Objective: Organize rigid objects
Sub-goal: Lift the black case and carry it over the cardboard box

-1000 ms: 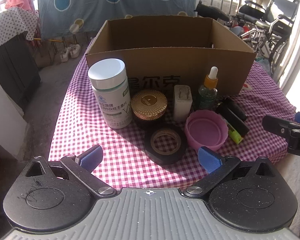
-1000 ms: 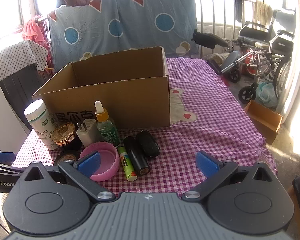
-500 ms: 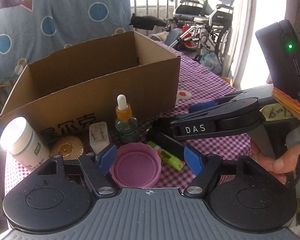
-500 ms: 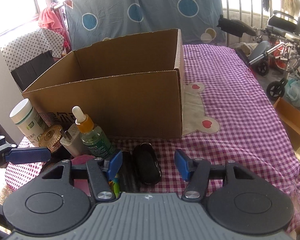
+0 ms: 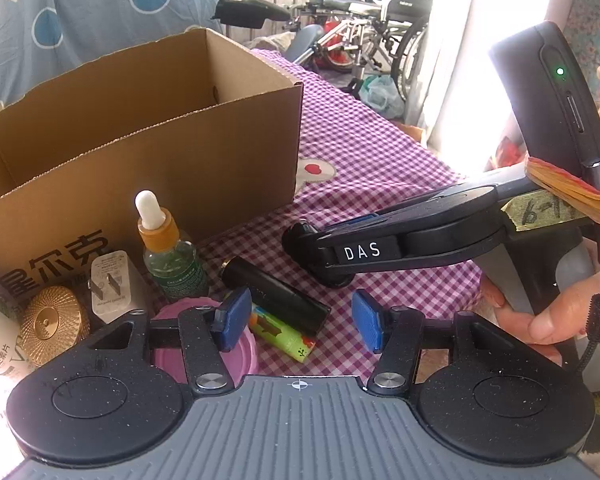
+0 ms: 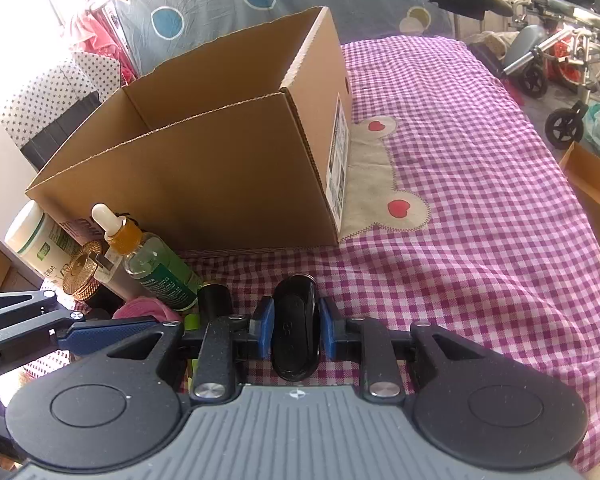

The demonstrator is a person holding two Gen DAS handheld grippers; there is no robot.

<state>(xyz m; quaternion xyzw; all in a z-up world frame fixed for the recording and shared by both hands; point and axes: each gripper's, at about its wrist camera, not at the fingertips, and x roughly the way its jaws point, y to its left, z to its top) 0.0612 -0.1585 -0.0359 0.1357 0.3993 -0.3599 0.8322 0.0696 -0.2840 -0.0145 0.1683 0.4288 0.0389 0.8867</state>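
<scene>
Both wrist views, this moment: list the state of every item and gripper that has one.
Cardboard box: open-topped, upright, nothing visible inside.
Dropper bottle: upright, capped.
White jar: upright, lid on.
Gold-lidded jar: upright, closed.
Black tube: lying down.
Green tube: lying down.
Black oval case: lying between right gripper pads, jaws closing.
Left gripper: closing, over both tubes, pads touching nothing.

an open cardboard box (image 6: 228,168) stands upright on the purple checked cloth. along its front wall stand a white pill bottle (image 6: 40,240), a gold-lidded jar (image 5: 52,322), a white plug adapter (image 5: 110,284) and a green dropper bottle (image 5: 168,252), all upright. nearer lie a pink lid (image 5: 204,344), a black cylinder (image 5: 276,292) and a green tube (image 5: 280,332) on their sides, side by side. a glossy black case (image 6: 295,328) lies just right of them.
</scene>
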